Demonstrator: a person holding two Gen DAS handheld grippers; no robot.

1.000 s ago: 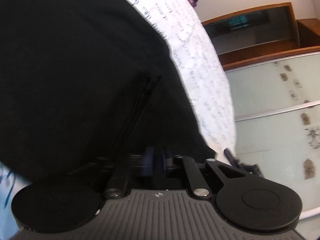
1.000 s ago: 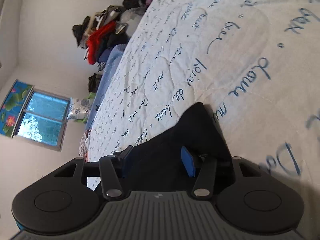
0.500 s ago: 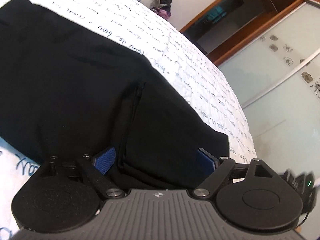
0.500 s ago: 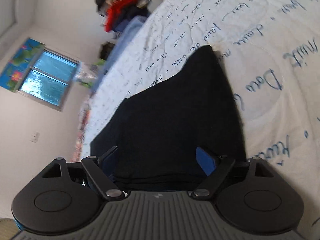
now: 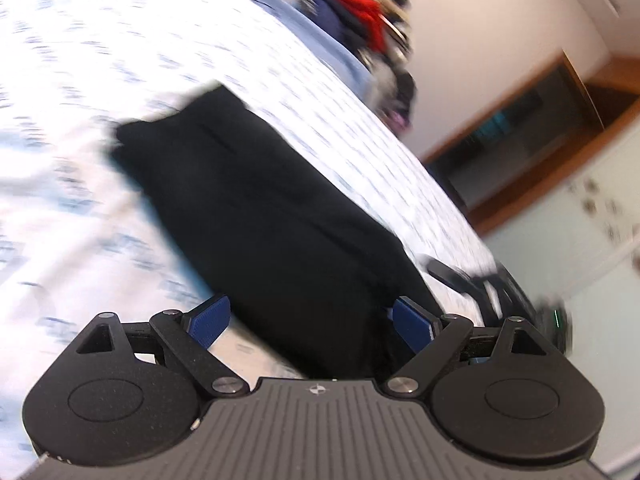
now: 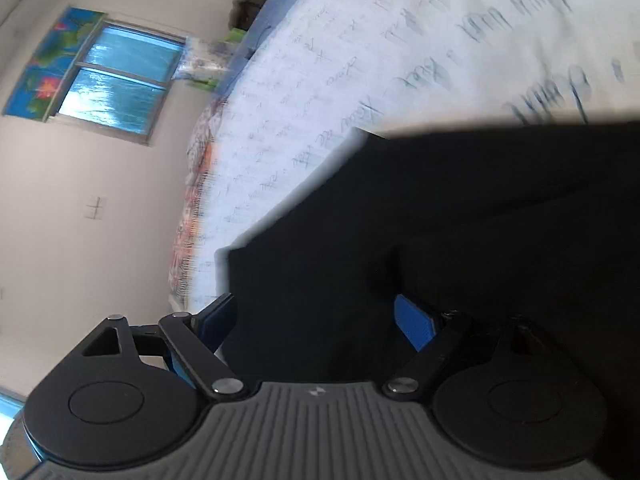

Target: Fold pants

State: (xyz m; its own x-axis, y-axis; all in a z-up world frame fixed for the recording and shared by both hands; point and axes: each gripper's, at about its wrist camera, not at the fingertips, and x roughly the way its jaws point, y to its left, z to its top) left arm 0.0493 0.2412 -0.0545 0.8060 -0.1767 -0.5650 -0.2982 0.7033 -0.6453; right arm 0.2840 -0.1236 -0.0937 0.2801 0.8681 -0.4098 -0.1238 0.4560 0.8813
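Black pants (image 5: 272,216): folded, lying flat on the bed's script-printed quilt (image 5: 80,80); far edge straight, bare quilt open beyond and to either side. Left claw (image 5: 316,320): released, blue pads clear of the cloth, jaws lately spread. Right claw (image 6: 320,320): likewise released above the pants (image 6: 460,220), nothing gripped. Clothes heap (image 5: 360,28) at the bed's far end.
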